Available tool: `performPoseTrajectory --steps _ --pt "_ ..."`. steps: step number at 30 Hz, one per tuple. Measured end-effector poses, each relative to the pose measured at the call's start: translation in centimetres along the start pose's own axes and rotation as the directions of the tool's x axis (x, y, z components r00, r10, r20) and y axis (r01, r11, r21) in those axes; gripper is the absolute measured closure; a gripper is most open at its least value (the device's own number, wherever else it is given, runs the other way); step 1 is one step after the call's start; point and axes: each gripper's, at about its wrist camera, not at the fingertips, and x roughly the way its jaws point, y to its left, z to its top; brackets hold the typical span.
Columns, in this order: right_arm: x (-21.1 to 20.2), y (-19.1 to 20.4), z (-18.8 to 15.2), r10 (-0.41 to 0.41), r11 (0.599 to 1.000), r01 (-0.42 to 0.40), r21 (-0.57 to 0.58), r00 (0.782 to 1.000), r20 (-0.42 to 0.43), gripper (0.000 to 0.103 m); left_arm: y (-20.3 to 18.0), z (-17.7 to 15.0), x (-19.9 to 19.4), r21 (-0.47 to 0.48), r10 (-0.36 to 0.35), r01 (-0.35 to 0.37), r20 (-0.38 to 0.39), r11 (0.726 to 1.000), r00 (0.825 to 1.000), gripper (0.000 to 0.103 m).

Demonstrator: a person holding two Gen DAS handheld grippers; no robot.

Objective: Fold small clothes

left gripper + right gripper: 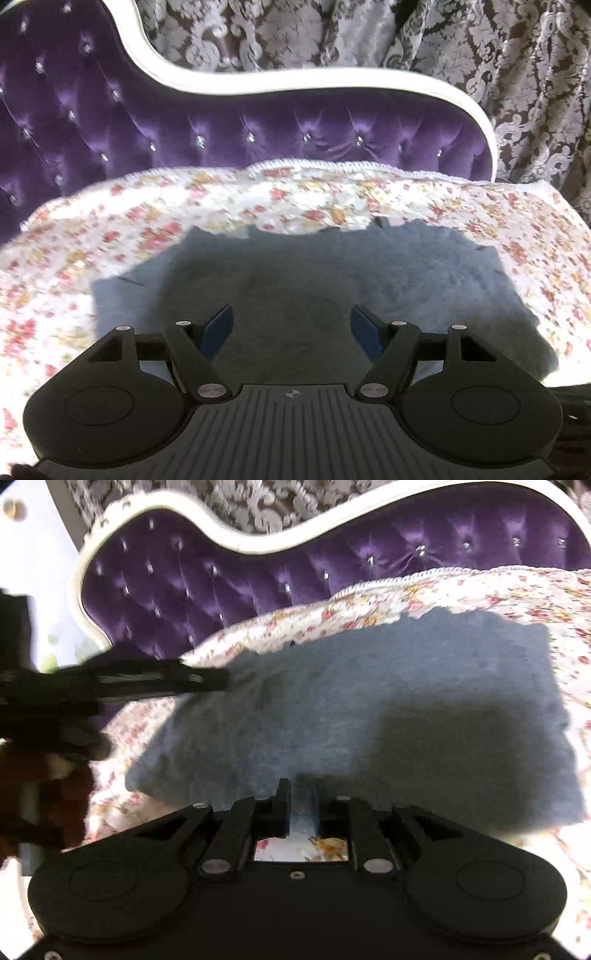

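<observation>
Right wrist view: right gripper point(300, 801) pinches grey cloth's point(369, 709) near edge, long axis sideways; left gripper point(291, 325) wide, empty.

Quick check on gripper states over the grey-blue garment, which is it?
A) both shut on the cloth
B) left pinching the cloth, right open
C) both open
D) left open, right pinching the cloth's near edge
D: the left gripper has its jaws spread wide above the grey-blue garment, while the right gripper has its jaws nearly together with a strip of the garment's near edge between them.
</observation>
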Motion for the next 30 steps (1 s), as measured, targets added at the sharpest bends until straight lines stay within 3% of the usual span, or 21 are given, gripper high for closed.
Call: performPoseTrajectory --steps 2,4,5,7,12,18,30 --pt "-1.6 -1.4 0.2 0.024 0.998 -0.026 0.050 0.999 0.041 0.075 -0.7 -0.2 1.3 -0.010 -0.007 0.006 -0.034 1.000 0.999 0.034" --pt "-3.3 -3.2 0.7 0.025 0.994 -0.035 0.102 0.995 0.095 0.052 -1.1 -0.5 2.4 -0.015 -0.006 0.005 -0.067 1.000 0.998 0.034" --pt "-4.0 -4.0 0.9 0.019 0.992 -0.034 0.121 0.993 0.120 0.035 -1.2 -0.8 3.0 -0.014 -0.001 -0.001 -0.086 1.000 0.996 0.034" --pt "-5.1 -5.7 1.4 -0.003 0.989 -0.022 0.145 0.986 0.166 0.024 -1.3 -1.5 4.1 -0.006 0.016 -0.017 -0.116 1.000 0.993 0.033" --pt "-6.0 -9.7 2.4 -0.079 0.972 0.028 0.234 0.974 0.211 0.020 -1.7 -2.1 4.3 0.044 0.023 -0.019 -0.107 0.999 0.994 0.030" --pt "-4.5 -12.4 2.7 -0.088 0.960 0.041 0.277 0.983 0.159 0.019 -1.1 -1.9 4.5 0.010 -0.013 0.015 -0.122 1.000 0.992 0.028" --pt "0.0 -13.2 4.9 0.099 0.963 -0.122 0.240 0.990 0.106 0.016 -1.3 -1.9 5.0 0.006 -0.015 0.016 -0.121 1.000 0.993 0.021"
